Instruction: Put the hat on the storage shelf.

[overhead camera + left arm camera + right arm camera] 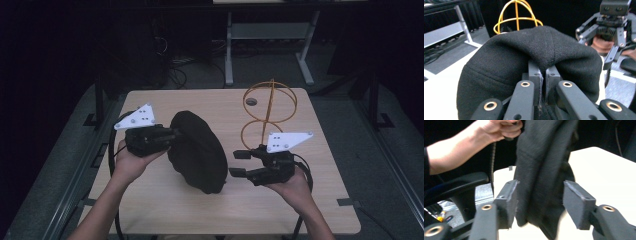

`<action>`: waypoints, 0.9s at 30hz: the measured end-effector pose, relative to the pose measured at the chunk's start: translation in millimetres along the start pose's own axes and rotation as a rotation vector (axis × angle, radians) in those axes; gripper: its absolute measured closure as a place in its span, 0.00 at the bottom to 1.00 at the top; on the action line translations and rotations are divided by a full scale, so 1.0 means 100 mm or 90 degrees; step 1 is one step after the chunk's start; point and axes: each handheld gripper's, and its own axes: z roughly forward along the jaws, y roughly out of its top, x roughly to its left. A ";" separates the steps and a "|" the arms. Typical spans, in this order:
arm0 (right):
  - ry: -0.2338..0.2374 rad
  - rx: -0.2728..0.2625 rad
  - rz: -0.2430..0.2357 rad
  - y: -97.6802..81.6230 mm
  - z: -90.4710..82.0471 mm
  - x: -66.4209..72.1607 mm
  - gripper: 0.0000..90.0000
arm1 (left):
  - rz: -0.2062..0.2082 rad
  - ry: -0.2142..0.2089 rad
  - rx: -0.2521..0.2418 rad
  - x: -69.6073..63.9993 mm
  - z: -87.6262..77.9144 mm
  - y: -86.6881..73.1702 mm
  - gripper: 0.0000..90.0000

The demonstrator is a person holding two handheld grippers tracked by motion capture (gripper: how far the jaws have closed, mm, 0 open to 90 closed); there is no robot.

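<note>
Two tongs at work: left tongs [172,134] clamp the black hat [197,152], right tongs [239,163] gape beside it; next we seat it on the wire stand [267,112] behind.

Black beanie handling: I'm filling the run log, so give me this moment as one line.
left gripper: shut on black beanie | right gripper: open, jaws around beanie edge | wire stand: bare | table

Your high view looks down over the bench [150,200]; both jaw-mounted close views share the black hat [506,62].
</note>
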 end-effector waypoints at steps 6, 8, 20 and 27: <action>-0.064 0.013 0.025 -0.24 -0.20 -0.10 0.42 | -0.005 0.008 0.003 0.06 -0.03 0.02 0.97; -0.084 0.009 0.035 -0.32 -0.27 -0.12 0.42 | -0.007 0.007 0.002 0.07 -0.03 0.02 0.97; -0.201 0.030 0.112 -0.84 -0.76 -0.39 0.39 | -0.017 -0.022 0.026 0.15 0.15 0.18 0.97; -0.242 0.036 0.113 -0.96 -0.93 -0.45 0.39 | -0.010 -0.021 0.030 0.19 0.21 0.32 0.97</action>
